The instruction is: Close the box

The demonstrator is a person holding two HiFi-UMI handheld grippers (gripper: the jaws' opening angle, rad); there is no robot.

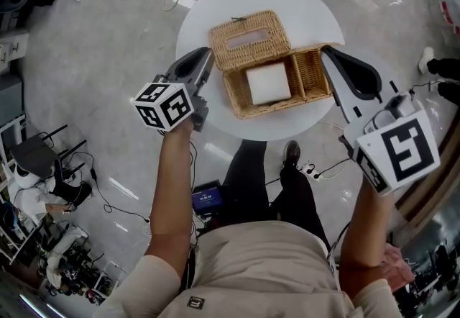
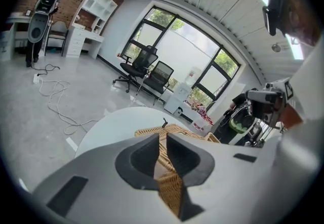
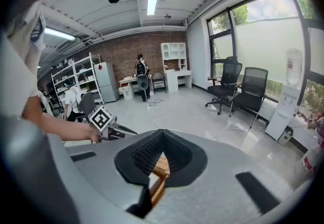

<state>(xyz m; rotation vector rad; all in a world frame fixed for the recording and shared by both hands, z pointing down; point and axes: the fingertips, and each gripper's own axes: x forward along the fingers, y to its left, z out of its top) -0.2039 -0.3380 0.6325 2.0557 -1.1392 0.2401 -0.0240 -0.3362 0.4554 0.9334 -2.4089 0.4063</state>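
Open rectangular woven-wicker box (image 1: 310,75) | slotted wicker lid (image 1: 248,56) raised behind box | left gripper (image 1: 208,55), right gripper (image 1: 325,50) flank box, jaws closed, nothing held | advice: lid best pushed forward evenly.

**No writing can be read**

The left cube (image 1: 164,105) and the right cube (image 1: 400,149) carry only black-and-white square patterns. The small blue screen (image 1: 207,199) and the shirt's collar mark (image 1: 195,302) are too small to read.

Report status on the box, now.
Left tool shut, beside lid. Right tool shut, at opposite end of box. Lid open, tipped back. Nothing in its way.
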